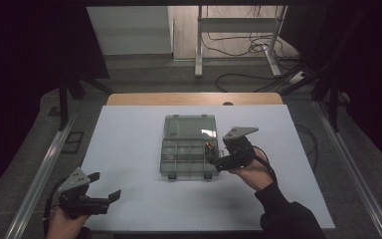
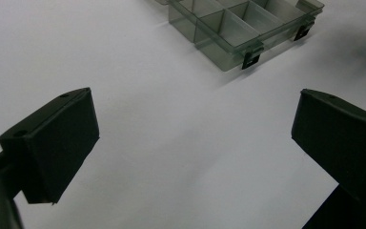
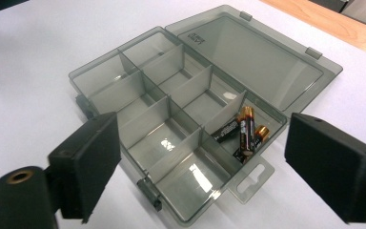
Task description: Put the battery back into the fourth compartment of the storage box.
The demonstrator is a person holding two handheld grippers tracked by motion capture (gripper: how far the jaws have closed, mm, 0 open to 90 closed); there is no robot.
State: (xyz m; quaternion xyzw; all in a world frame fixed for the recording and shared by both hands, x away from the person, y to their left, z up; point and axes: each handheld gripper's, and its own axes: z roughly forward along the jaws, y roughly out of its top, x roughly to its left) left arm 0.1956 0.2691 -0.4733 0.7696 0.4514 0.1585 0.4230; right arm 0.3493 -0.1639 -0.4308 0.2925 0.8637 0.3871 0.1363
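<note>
A clear grey compartment box (image 1: 179, 159) lies open mid-table with its lid (image 1: 189, 127) folded flat behind it. Three batteries (image 3: 245, 133) lie together in one compartment at the box's right side, also seen as batteries (image 1: 210, 148) from above. My right gripper (image 1: 218, 158) hovers at the box's right edge beside that compartment, and its jaws stand open with nothing between them; in its own view the right gripper (image 3: 205, 148) frames the box (image 3: 138, 95). At the near left corner my left gripper (image 1: 104, 185) is open and empty, with the left gripper (image 2: 190, 138) over bare mat and the box (image 2: 238, 33) farther off.
A white mat (image 1: 129, 149) covers the table, and a strip of wooden tabletop (image 1: 194, 98) shows at the back. Metal rails (image 1: 45, 169) run along both sides. A white desk frame (image 1: 199, 45) and floor cables (image 1: 248, 47) lie beyond the table.
</note>
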